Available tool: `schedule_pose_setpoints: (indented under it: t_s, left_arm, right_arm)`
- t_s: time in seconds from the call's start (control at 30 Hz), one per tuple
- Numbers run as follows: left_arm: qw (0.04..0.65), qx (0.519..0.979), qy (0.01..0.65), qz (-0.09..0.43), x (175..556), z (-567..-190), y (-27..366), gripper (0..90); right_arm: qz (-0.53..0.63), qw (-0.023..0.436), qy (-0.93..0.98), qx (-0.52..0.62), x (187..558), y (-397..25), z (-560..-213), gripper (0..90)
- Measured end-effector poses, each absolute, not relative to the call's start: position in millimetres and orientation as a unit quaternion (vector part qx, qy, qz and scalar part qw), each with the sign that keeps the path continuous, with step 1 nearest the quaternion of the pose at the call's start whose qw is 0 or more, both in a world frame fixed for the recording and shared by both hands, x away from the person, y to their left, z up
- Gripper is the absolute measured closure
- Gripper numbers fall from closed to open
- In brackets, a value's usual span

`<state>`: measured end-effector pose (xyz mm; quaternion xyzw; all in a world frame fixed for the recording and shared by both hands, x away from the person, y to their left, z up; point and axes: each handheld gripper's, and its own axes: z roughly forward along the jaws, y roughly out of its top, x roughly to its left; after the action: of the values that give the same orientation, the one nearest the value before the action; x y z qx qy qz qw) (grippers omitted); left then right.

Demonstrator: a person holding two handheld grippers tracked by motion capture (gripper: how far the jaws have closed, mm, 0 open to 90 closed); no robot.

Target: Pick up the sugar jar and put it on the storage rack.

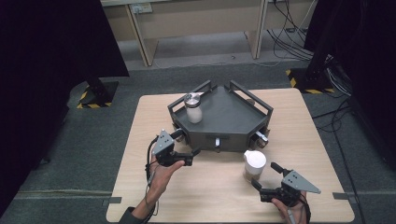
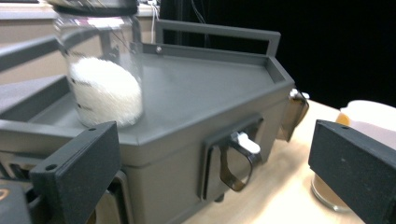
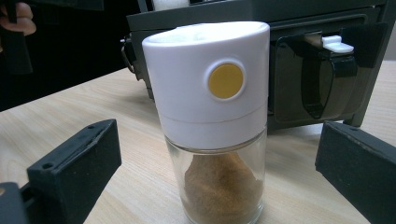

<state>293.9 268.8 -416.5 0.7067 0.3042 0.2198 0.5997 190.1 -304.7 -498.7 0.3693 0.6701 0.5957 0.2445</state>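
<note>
**Two open tools at the grey tray, spice jar in front of the right one**

At the left of the high view, the person's left hand (image 1: 161,175) comes up from the near edge of the table (image 1: 140,140) and holds the left tool (image 1: 186,150) just beside the near left corner of the dark grey tray (image 1: 233,114). Its jaws stand wide apart and grip nothing; in the left gripper view they frame the tray's front wall, with a bare gap between them.

On the tray's left part stands a glass jar (image 1: 193,108) with a metal lid, upright and part filled with white grains (image 2: 106,91). The tray has low rails around its rim, and a dark clip with a white tab (image 2: 239,158) hangs on its front wall.

Further right, on the bare table just in front of the tray's near right side, stands the spice jar (image 1: 254,165): a clear glass base holding brown powder (image 3: 223,186), under a tall white cap with a round yellow button (image 3: 226,80). It is upright and apart from the tray.

At the right, the right hand (image 1: 289,207) holds the right tool (image 1: 266,175) near the jar's near right side. Its jaws are spread wide, one to each side of the jar in the right gripper view, and touch nothing
</note>
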Motion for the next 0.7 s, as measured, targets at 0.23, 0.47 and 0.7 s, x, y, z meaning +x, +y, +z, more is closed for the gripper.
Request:
schedule_pose_setpoints:
  t_s: [0.23, 0.47, 0.7]
  left_arm:
    - [0.604, 0.706, 0.298, 0.218, 288, -424, 271, 1.9]
    - [0.608, 0.708, 0.290, 0.213, 282, -432, 273, 1.9]
    - [0.606, 0.712, 0.288, 0.207, 279, -442, 273, 1.9]
  right_arm:
    - [0.596, 0.244, 0.671, 0.368, 190, -304, -499, 0.6]
    - [0.595, 0.244, 0.671, 0.368, 190, -304, -499, 0.6]
    - [0.595, 0.244, 0.672, 0.368, 190, -304, -499, 0.6]
